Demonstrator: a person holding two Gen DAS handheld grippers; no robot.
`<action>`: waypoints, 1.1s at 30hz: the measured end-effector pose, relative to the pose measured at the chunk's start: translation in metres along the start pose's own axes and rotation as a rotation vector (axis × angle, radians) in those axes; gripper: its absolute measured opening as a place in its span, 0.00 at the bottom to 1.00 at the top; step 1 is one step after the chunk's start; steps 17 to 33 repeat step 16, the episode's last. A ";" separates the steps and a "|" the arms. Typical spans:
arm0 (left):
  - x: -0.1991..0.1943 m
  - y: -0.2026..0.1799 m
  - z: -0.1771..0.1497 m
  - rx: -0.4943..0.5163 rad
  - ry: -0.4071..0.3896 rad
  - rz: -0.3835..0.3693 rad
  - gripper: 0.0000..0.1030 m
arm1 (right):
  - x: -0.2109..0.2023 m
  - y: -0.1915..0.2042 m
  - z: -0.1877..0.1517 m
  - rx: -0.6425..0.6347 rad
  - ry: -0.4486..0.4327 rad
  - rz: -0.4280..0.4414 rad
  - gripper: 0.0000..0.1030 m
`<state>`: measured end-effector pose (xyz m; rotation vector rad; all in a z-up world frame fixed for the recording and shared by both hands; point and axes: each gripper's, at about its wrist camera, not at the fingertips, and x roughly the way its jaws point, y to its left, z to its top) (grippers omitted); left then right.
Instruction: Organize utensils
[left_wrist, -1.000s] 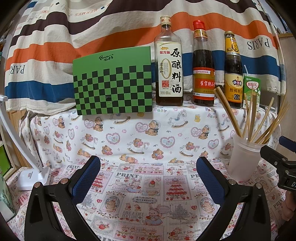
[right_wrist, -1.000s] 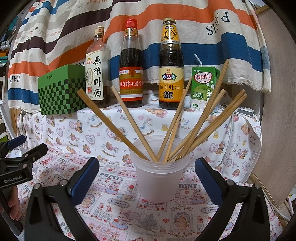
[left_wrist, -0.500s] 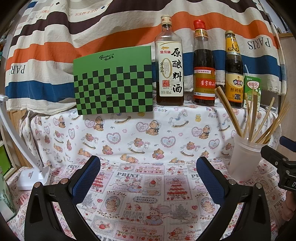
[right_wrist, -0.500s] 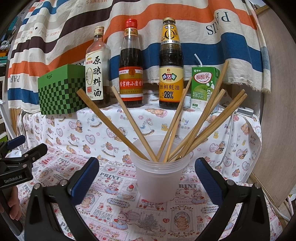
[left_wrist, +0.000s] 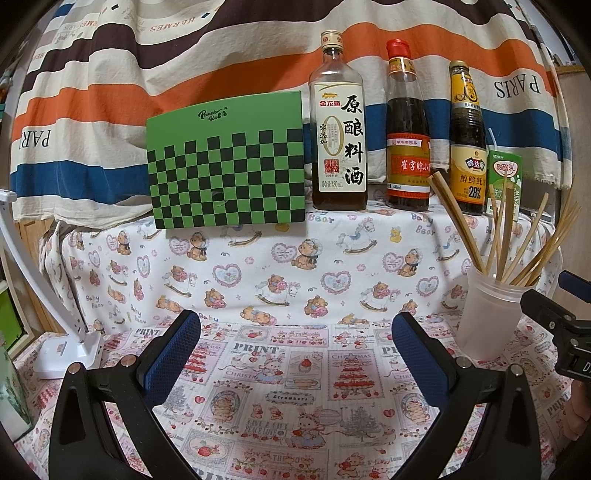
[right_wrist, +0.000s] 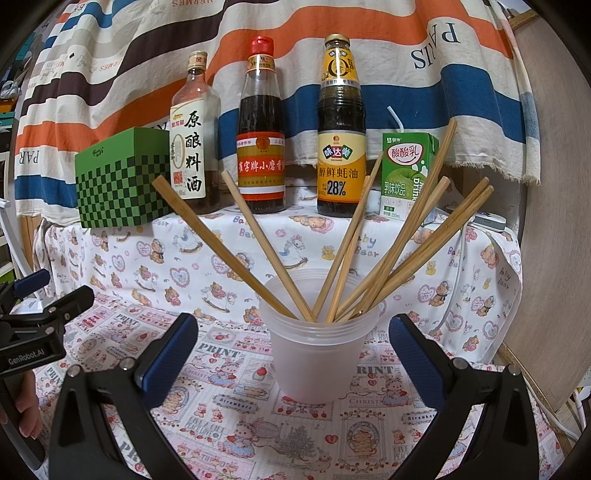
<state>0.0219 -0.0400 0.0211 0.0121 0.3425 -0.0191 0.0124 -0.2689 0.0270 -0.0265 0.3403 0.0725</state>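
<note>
A translucent plastic cup (right_wrist: 317, 350) stands on the printed tablecloth and holds several wooden chopsticks (right_wrist: 399, 243) fanned out. My right gripper (right_wrist: 293, 345) is open and empty, its blue pads on either side of the cup and slightly in front of it. The cup also shows in the left wrist view (left_wrist: 489, 315) at the right, with the chopsticks (left_wrist: 506, 232) in it. My left gripper (left_wrist: 295, 349) is open and empty over the cloth, well left of the cup.
Three sauce bottles (right_wrist: 262, 129), a green drink carton (right_wrist: 406, 173) and a green checkered box (left_wrist: 225, 166) stand on a raised shelf behind. A white lamp base (left_wrist: 64, 354) sits at the left. A wooden panel (right_wrist: 554, 221) bounds the right side.
</note>
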 end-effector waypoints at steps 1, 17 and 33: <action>0.000 0.000 0.000 0.000 0.000 -0.001 1.00 | 0.000 0.000 0.000 0.000 0.000 0.000 1.00; 0.000 0.000 0.001 0.006 0.005 -0.008 1.00 | 0.000 -0.001 -0.001 0.000 0.001 0.001 1.00; 0.000 0.000 0.001 0.006 0.005 -0.008 1.00 | 0.000 -0.001 -0.001 0.000 0.001 0.001 1.00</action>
